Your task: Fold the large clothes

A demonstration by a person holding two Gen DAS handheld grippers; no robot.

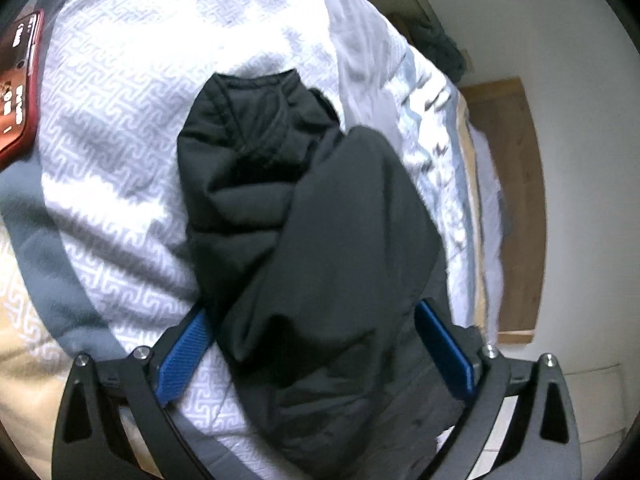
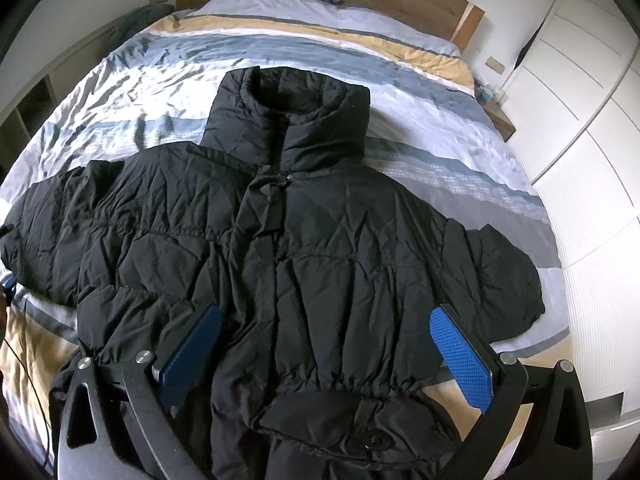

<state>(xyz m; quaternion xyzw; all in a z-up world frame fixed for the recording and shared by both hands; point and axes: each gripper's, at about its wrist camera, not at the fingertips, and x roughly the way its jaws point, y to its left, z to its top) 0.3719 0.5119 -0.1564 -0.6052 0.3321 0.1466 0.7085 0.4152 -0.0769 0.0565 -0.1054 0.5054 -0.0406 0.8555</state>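
A black quilted puffer jacket (image 2: 304, 248) lies front-up, sleeves spread, across the striped duvet of the bed (image 2: 168, 72), laid flat for folding. The right gripper (image 2: 324, 352) hovers over its hem, jaws apart. The left gripper (image 1: 316, 348) straddles a bunched sleeve (image 1: 320, 240), jaws wide, apparently not yet pinching.
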